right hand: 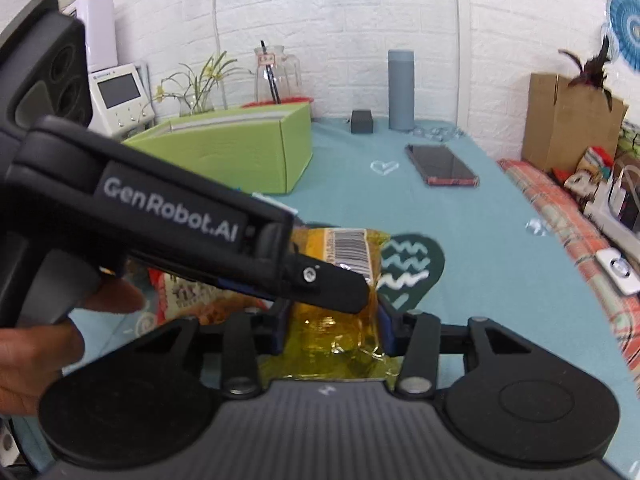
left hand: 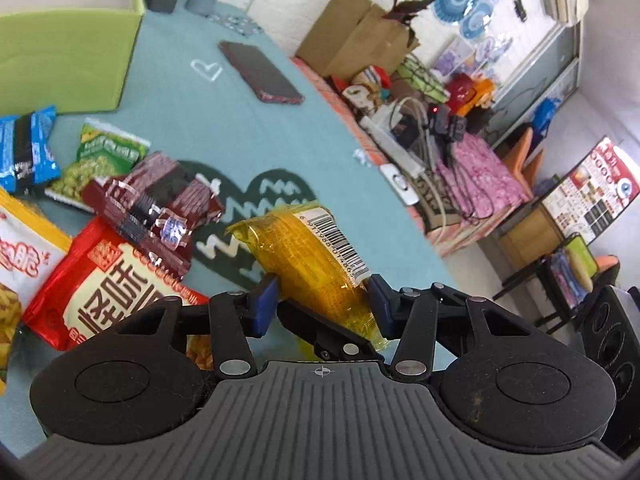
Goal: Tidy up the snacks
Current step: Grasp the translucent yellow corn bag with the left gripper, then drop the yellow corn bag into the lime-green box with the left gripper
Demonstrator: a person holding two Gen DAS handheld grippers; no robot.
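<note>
A yellow snack packet with a barcode is held above the teal table by both grippers. My left gripper is shut on its near end. In the right wrist view, my right gripper is shut on the same yellow packet, and the left gripper's body crosses over it from the left. More snacks lie at the left: a red bag, dark red bars, a green pea packet, and a blue packet. A green box stands at the far left.
A phone lies on the teal tablecloth, with a grey cylinder and a small black box at the back. A cardboard box and clutter with cables lie beyond the table's right edge.
</note>
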